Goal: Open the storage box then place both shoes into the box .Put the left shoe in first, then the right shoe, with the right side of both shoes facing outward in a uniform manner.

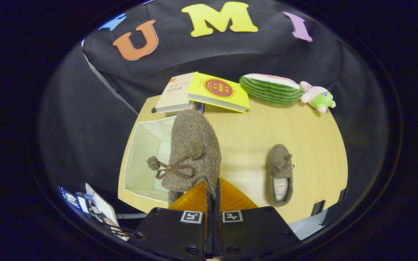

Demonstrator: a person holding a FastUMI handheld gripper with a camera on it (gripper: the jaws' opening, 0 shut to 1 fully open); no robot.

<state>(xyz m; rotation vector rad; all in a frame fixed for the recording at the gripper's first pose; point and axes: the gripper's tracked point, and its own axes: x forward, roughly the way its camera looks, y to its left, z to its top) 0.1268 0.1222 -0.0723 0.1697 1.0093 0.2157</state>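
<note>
Gripper view here, and from where I'm sitting the tongs (212, 190) are pinched nearly closed — the two orange fingers (194, 198) have just a thin slit between them, and they're clamped on the heel edge of a fuzzy brown slipper (193, 148). That slipper is lifted, toe pointing away from me, with its little bow and one pom-pom dangling off to the left side. It's hanging right over the right-hand edge of the open storage box (142, 159), which sits on the left part of the wooden table (303, 145); I can see the pale lining inside the box, and the bit of its inside that shows has nothing in it. The second slipper (279, 175) is lying flat on the table well off to the right of the fingers, opening up, toe pointing away too. Beyond everything, at the far edge of the table, there's a couple of books (201, 92) — a tan one and a yellow one — then a watermelon-slice plush (270, 88) and a small pink and green plush toy (318, 96) just beside it.
</note>
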